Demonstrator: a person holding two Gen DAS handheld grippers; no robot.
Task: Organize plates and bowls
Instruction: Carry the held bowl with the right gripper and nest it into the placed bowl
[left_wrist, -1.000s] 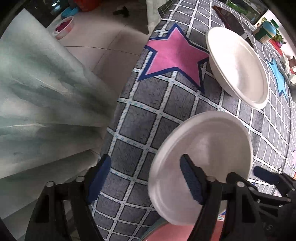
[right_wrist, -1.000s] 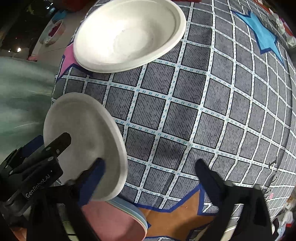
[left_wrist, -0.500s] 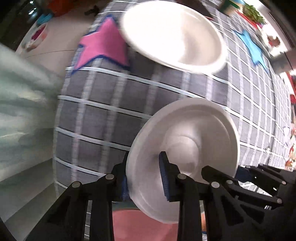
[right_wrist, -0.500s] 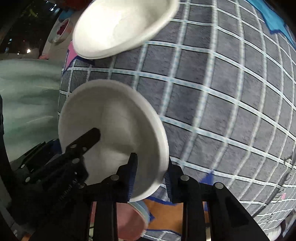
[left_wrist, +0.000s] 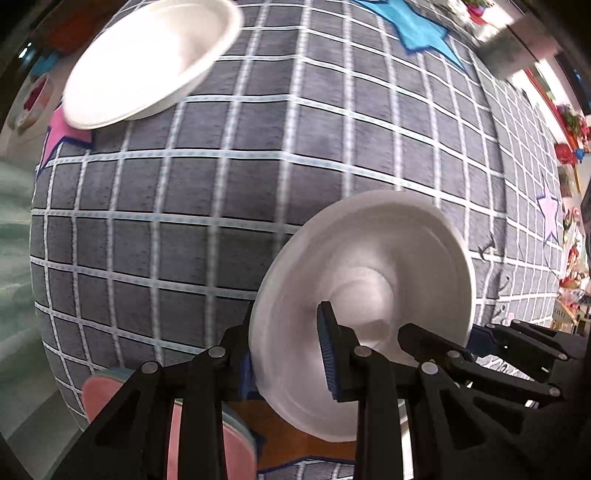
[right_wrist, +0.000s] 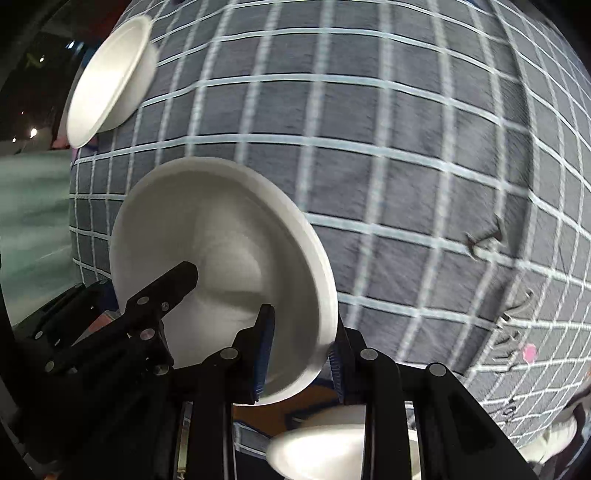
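above the grey checked mat (left_wrist: 229, 206), both the left gripper (left_wrist: 288, 354) and right gripper (right_wrist: 301, 352) have just clamped opposite rims of one white bowl (left_wrist: 365, 266), apparently lifted clear; another bowl (left_wrist: 147, 62) waits beyond.

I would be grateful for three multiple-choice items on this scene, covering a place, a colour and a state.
1. Where is the second white bowl?
A. on the checked rug, far left
B. inside the held bowl
C. on a shelf

2. What colour are the tool pads?
A. red
B. blue
C. green

3. How is the held white bowl gripped?
A. by both tools on its rim
B. by one tool
C. not at all

Answers: 1 A, it lies on the rug; 2 B, the pads show blue; 3 A, left tool and right tool clamp opposite edges.
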